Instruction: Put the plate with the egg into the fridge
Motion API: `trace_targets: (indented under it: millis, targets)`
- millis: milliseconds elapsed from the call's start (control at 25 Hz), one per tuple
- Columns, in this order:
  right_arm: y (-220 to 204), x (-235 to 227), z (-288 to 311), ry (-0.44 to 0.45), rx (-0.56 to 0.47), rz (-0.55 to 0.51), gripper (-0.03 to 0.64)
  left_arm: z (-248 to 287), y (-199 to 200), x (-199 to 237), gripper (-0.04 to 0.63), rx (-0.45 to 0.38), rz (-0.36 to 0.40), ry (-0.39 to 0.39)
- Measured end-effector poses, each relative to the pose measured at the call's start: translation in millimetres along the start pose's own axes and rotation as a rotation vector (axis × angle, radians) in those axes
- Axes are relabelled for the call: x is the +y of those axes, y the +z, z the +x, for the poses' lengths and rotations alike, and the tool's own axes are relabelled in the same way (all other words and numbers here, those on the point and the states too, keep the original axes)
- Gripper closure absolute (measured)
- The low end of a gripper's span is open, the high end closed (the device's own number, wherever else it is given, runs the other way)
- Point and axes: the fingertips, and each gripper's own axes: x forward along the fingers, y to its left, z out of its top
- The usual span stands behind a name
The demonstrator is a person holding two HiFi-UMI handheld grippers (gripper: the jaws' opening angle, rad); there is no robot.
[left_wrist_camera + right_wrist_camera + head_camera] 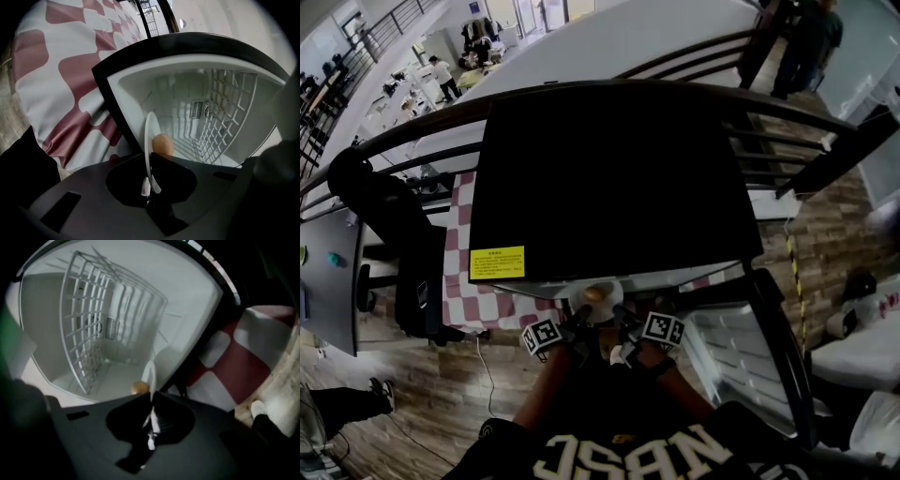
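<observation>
left gripper (149, 187), right gripper (151, 420): fingers (163, 172) clamp the plate (150, 133); yellow label (497, 262) illegible.

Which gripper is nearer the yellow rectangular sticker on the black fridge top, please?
Left. The left gripper is below-right of the yellow sticker; the right gripper is farther right, across the white plate.

Yellow label (497, 262) print too small, egg (138, 388) partly hidden

Head view looks down; both gripper views face the fridge (173, 93).
</observation>
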Motion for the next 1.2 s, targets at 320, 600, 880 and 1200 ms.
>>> trace_targets:
  millis: [320,600,880,1200]
  targets:
    - [1,-4,8,-0.006,-0.015,0.013,0.580,4,7,4,0.558,-0.003,0.009,0.022]
    - [-3,-3,16,0.002,-0.013,0.026,0.580,1,14,5,0.558,-0.026,0.000,0.026]
    - [0,-4,24,0.002,-0.035,0.060,0.580,5,25,8,0.558,-0.054,-0.002,0.049]
    - [13,-5,35,0.001,-0.068,0.086,0.580,12,37,6,0.558,-0.090,-0.007,0.059]
